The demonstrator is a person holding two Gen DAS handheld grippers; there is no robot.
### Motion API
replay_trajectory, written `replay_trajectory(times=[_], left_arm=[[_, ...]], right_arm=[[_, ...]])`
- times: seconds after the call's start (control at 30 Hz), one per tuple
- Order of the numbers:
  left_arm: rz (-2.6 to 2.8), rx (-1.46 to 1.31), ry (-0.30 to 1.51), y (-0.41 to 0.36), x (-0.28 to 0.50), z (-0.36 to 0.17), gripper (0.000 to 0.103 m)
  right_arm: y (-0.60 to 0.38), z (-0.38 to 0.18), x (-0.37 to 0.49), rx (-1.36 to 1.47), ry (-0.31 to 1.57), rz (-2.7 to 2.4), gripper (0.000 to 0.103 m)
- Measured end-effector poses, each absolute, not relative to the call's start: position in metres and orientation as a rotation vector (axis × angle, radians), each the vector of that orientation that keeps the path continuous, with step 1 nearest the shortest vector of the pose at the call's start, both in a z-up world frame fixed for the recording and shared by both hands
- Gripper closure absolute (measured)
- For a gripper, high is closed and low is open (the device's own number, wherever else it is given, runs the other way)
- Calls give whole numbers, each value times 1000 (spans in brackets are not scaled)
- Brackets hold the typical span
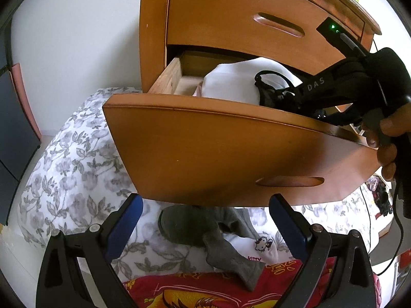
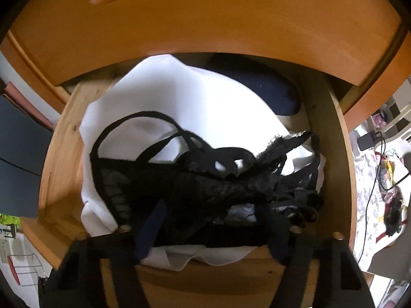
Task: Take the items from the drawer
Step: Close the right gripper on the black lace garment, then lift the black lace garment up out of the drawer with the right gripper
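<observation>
Right gripper (image 2: 213, 220) reaching into the open orange-brown wooden drawer (image 1: 231, 148) for the black lace garment (image 2: 205, 179).

On the left, the left gripper (image 1: 205, 231) is hanging wide open and empty over a grey sock (image 1: 231, 256) on the flowered bedspread (image 1: 77, 166), below the drawer front. On the right, the blue-padded jaws are standing about half open around the lace, which is lying on folded white cloth (image 2: 164, 97); whether the pads are pressing yet I cannot tell. Gathering the bunched middle, not a loose strap, would probably serve best. Only the right wrist view is showing a dark navy item (image 2: 264, 89) at the drawer's back; only the left is showing the bed.
</observation>
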State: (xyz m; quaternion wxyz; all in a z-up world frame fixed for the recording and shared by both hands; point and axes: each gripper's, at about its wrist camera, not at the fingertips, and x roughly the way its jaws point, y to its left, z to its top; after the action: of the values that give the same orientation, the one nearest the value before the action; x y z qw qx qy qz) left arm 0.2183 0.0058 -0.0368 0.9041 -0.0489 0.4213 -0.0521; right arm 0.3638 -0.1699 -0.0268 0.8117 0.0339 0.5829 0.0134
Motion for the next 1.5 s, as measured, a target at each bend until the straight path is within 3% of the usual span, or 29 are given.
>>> replay_trajectory(times=[0.17,0.33,0.4,1.5], left_arm=[[-108,-104,880,6,219,-39,4],[-109,-111,885,7,220,-40,4],[-109,-115,887,8,220,-40,4],[-120,-120,871,7,213,-35,4]], right_arm=[[-178,-34,368,109,1254,40,63],[-184,-31,366,120,1222,43,91],[-186,-25,362,109,1205,47,94],[-189,137,277,-18,842,139,95]])
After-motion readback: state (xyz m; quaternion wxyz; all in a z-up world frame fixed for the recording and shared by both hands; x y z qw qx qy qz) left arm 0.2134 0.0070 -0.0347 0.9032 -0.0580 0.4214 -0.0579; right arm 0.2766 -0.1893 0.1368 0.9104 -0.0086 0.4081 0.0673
